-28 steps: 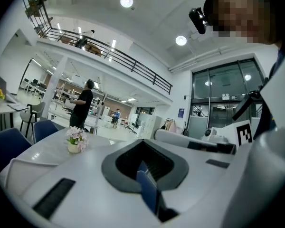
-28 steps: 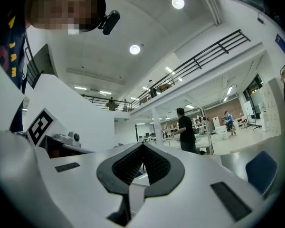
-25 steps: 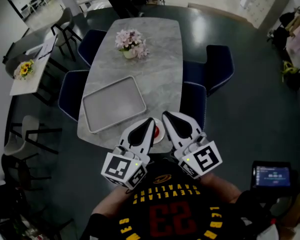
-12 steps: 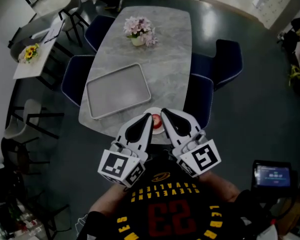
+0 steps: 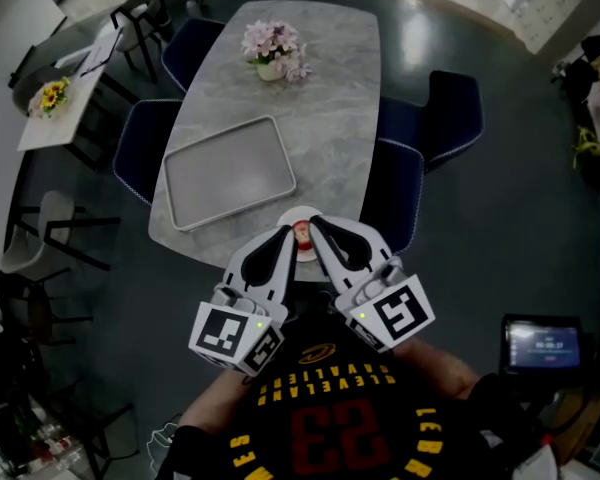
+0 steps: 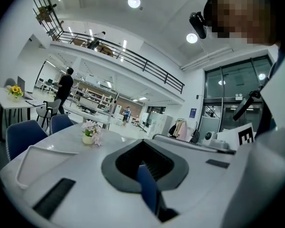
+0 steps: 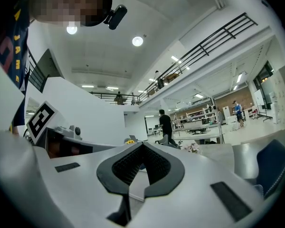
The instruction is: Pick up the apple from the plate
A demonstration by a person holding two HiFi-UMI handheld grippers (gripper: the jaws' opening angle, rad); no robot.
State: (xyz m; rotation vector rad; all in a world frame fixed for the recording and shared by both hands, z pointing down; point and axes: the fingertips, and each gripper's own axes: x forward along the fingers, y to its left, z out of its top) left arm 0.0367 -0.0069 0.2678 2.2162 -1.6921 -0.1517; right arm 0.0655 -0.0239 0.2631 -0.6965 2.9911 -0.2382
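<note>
A red apple (image 5: 302, 232) lies on a small white plate (image 5: 300, 214) at the near edge of the grey marble table (image 5: 330, 98). In the head view my left gripper (image 5: 286, 238) and right gripper (image 5: 318, 228) point at the plate side by side. Their tips flank the apple just above the table edge, and I cannot tell whether they touch it. Each gripper's jaws are together with nothing between them. The left gripper view shows my left gripper (image 6: 143, 148) shut and the right gripper view shows my right gripper (image 7: 141, 161) shut. Neither view shows the apple or the plate.
An empty grey tray (image 5: 228, 186) lies on the table left of the plate, and a pot of pink flowers (image 5: 272, 48) stands at the far end. Dark blue chairs (image 5: 395, 193) line both long sides. People walk in the hall behind.
Both grippers have drawn closer together and moved forward, so their tips now flank the apple. The plate is more covered by them than before.
</note>
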